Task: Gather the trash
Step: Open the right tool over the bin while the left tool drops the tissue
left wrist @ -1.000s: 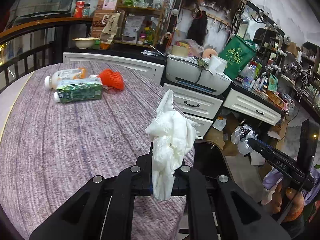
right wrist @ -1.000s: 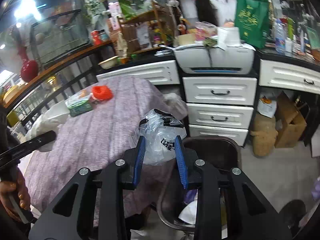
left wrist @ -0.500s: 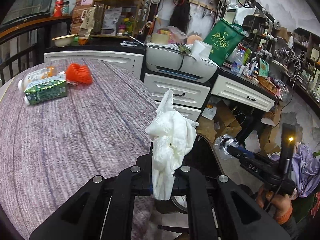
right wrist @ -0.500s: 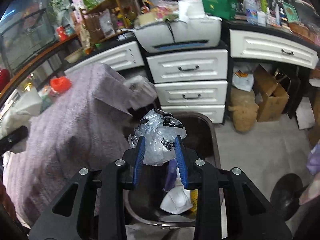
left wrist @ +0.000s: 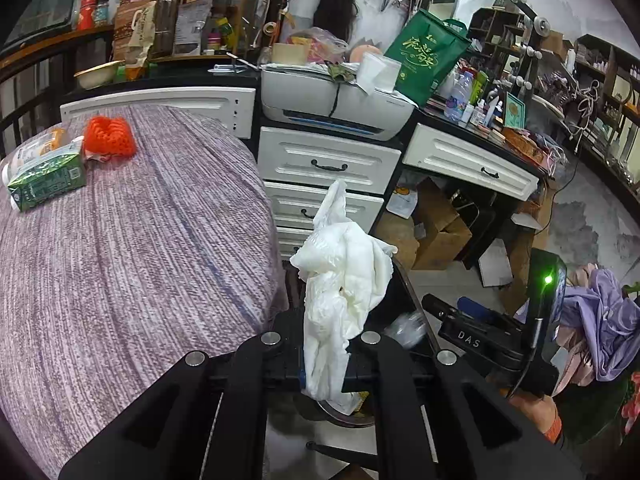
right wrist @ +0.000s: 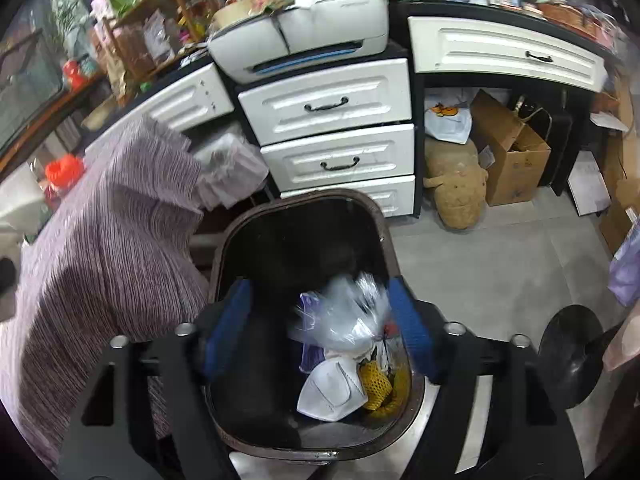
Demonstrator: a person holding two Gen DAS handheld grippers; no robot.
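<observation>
My left gripper (left wrist: 325, 354) is shut on a crumpled white tissue (left wrist: 342, 280), held up past the table's edge. My right gripper (right wrist: 320, 328) hangs over a dark bin (right wrist: 224, 248) on the floor, its jaws opening. A clear plastic bag (right wrist: 344, 312), blurred, sits loose between the blue pads (right wrist: 412, 332) without being pressed and drops into the bin. White paper and a yellow net lie in the bin. On the purple-clothed table (left wrist: 120, 240) lie a green carton (left wrist: 46, 180), a bottle and an orange net (left wrist: 110, 136). In the left wrist view the right gripper (left wrist: 472, 332) shows low right.
White drawers (right wrist: 332, 136) with a printer (left wrist: 336, 100) on top stand behind the bin. A cardboard box (right wrist: 508, 152) and a plush toy (right wrist: 456, 192) sit under the desk. A black round stand base (right wrist: 572, 344) lies on the grey floor to the right.
My right gripper sank toward the bin and its jaws spread, letting go of the plastic bag. My left gripper moved toward the table's edge with the tissue still gripped.
</observation>
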